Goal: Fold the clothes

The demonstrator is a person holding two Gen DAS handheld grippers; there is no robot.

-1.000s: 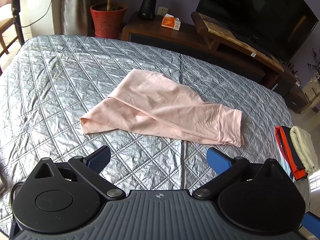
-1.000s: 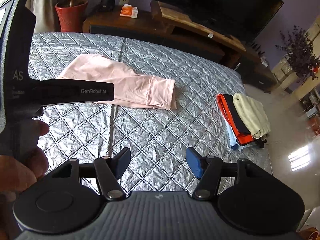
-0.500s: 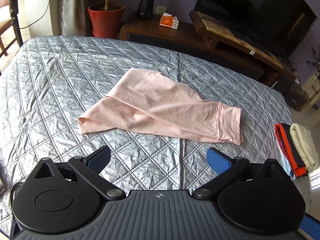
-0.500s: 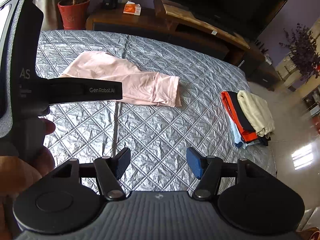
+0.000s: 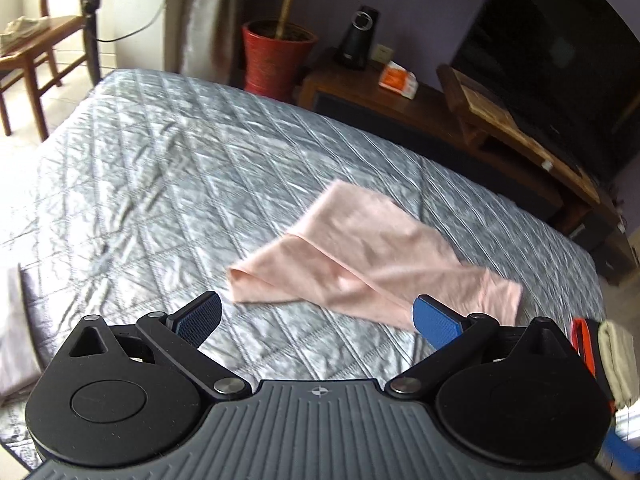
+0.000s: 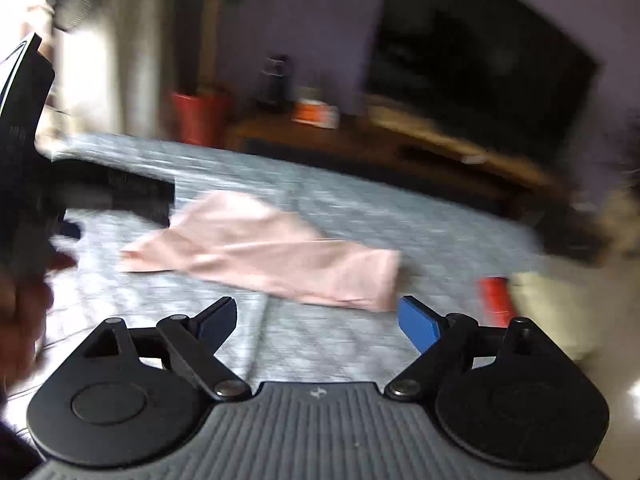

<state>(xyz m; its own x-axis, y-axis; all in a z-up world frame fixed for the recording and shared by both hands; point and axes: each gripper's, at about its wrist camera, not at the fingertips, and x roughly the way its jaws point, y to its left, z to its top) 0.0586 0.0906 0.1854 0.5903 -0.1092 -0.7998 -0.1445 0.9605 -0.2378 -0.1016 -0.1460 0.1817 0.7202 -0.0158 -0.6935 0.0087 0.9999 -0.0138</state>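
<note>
Fabric first: a pale pink, loosely folded garment (image 5: 368,264) is lying flat near the middle of the silver-grey quilted bedspread (image 5: 168,184), sitting at twelve o'clock from both tools. The left gripper (image 5: 316,318) is hovering over the quilt with its blue-padded fingers (image 5: 436,326) spread wide and nothing between them, while the right gripper (image 6: 316,322) is opening its jaws through a blurred picture, also empty. A small stack of folded red, dark and cream clothes (image 5: 600,356) is resting at three o'clock by the bed's edge.
</note>
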